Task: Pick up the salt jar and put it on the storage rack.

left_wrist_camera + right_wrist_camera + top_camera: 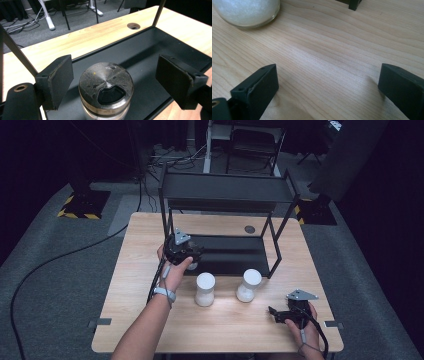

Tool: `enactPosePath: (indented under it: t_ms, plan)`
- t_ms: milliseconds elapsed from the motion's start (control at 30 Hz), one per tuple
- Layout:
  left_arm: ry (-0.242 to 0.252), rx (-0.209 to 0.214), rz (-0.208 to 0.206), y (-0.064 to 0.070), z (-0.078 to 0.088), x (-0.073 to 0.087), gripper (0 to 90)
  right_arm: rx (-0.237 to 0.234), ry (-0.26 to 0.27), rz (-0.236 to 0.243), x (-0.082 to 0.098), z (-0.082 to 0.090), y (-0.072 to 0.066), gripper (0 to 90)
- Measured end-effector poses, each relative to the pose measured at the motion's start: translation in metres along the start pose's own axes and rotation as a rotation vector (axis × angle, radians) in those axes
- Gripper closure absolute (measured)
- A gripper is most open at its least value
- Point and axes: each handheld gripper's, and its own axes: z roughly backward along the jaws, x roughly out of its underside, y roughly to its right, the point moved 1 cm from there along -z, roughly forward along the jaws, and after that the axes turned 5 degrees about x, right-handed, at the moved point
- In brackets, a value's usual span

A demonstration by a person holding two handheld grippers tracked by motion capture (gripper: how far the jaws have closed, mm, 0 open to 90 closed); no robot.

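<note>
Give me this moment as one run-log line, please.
left gripper: open around jar on rack shelf | right gripper: open over table

No words, labels, brand names or numbers can be read anywhere in these pictures. The one sign-like marking is the yellow-and-black warning stripes on the edge of a dark floor plate at the upper left of the high view, and a second such strip at the upper right beside the desk.
</note>
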Motion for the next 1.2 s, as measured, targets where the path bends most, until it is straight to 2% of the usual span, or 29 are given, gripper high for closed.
enactPosePath:
  t_ms: [733,867,933,1200]
  plan:
    - [0.044,0.026,-0.067,0.019,0.066,-0.004,14.1,0.001,-0.001,-0.002,0.0,0.0,0.0,2.5]
    - [0.026,0.003,-0.109,0.026,0.079,-0.003,14.0,0.001,-0.001,-0.002,0.0,0.0,0.0,2.5]
    - [0.031,-0.002,-0.116,0.027,0.087,-0.001,14.0,0.001,-0.001,-0.002,0.0,0.0,0.0,2.5]
    - [0.032,-0.013,-0.11,0.024,0.108,0.011,13.5,0.002,-0.001,-0.002,0.0,0.0,-0.001,2.5]
